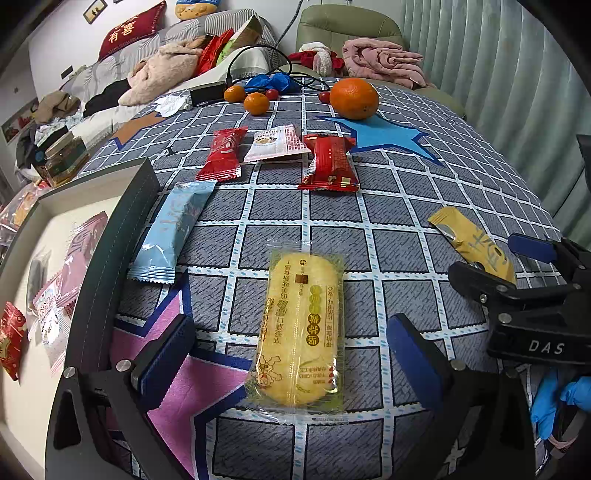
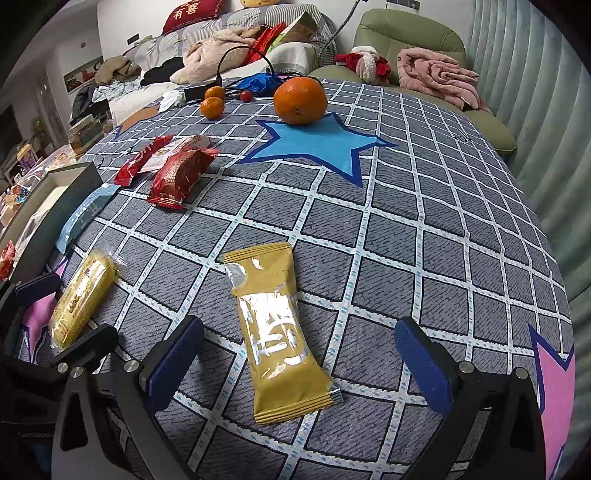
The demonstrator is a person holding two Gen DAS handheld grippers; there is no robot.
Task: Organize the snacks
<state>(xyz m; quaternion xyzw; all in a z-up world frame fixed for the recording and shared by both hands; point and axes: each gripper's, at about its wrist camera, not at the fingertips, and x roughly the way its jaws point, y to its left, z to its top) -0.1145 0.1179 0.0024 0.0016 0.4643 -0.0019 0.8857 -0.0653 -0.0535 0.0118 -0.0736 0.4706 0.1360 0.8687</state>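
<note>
My left gripper (image 1: 291, 354) is open, its jaws on either side of a yellow cake packet (image 1: 299, 328) lying on the checked tablecloth; the packet also shows in the right wrist view (image 2: 83, 299). My right gripper (image 2: 299, 354) is open around a gold snack packet (image 2: 275, 332), which also shows in the left wrist view (image 1: 469, 242). A light blue packet (image 1: 171, 230) leans on the rim of a dark box (image 1: 122, 229) at the left that holds several snacks. Two red packets (image 1: 223, 153) (image 1: 330, 162) and a white-pink packet (image 1: 279, 142) lie farther back.
A large orange (image 1: 354, 98), two small oranges (image 1: 256, 102), cherry tomatoes, a black cable and a blue bag (image 1: 271, 82) sit at the table's far edge. A sofa with clothes and a green armchair (image 1: 347, 27) stand behind. Curtains hang on the right.
</note>
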